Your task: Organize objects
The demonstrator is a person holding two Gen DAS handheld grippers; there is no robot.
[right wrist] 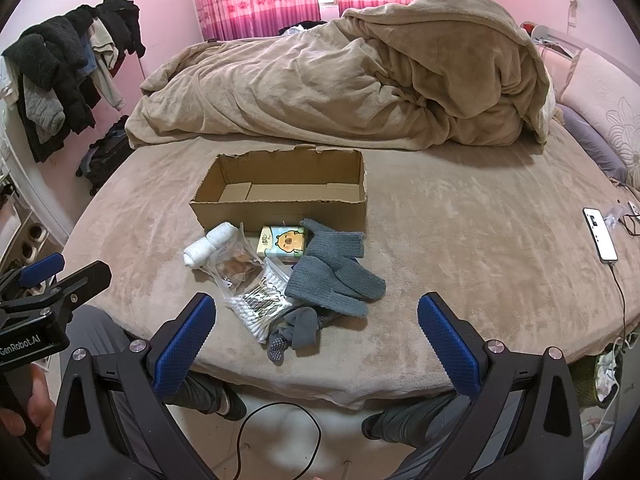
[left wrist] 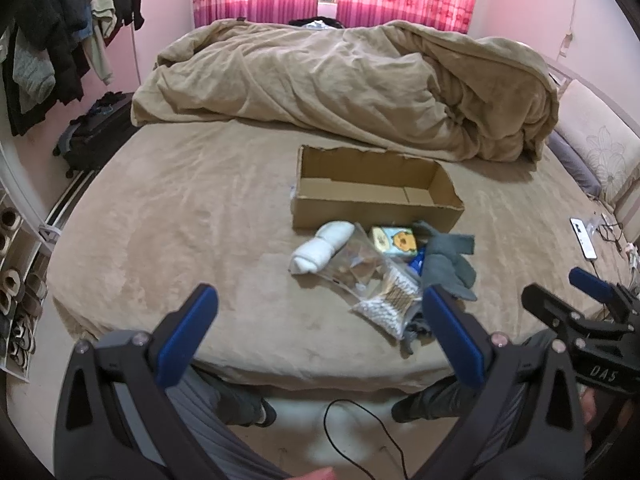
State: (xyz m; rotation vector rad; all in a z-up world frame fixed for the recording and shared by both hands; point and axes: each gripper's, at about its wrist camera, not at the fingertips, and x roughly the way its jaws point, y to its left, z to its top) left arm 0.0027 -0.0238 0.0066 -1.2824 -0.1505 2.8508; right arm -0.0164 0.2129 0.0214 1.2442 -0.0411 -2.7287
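Observation:
An open, empty cardboard box (left wrist: 372, 210) (right wrist: 280, 208) lies on the bed. In front of it lie a rolled white sock (left wrist: 320, 246) (right wrist: 210, 242), a tissue pack with a cartoon animal (left wrist: 394, 240) (right wrist: 284, 242), grey knit gloves (left wrist: 448, 264) (right wrist: 334, 272), a clear bag with brown pieces (left wrist: 356, 266) (right wrist: 236, 268), a bag of cotton swabs (left wrist: 390, 304) (right wrist: 260, 306) and dark grey socks (right wrist: 296, 332). My left gripper (left wrist: 320, 334) is open and empty, short of the bed edge. My right gripper (right wrist: 318, 338) is open and empty, near the socks.
A crumpled tan duvet (left wrist: 340, 84) (right wrist: 340, 88) fills the far half of the bed. A phone (left wrist: 583, 237) (right wrist: 600, 240) on a cable lies at the right edge. Clothes hang on a rack (left wrist: 60, 40) at the left, with a suitcase (left wrist: 96, 136) and shoes below.

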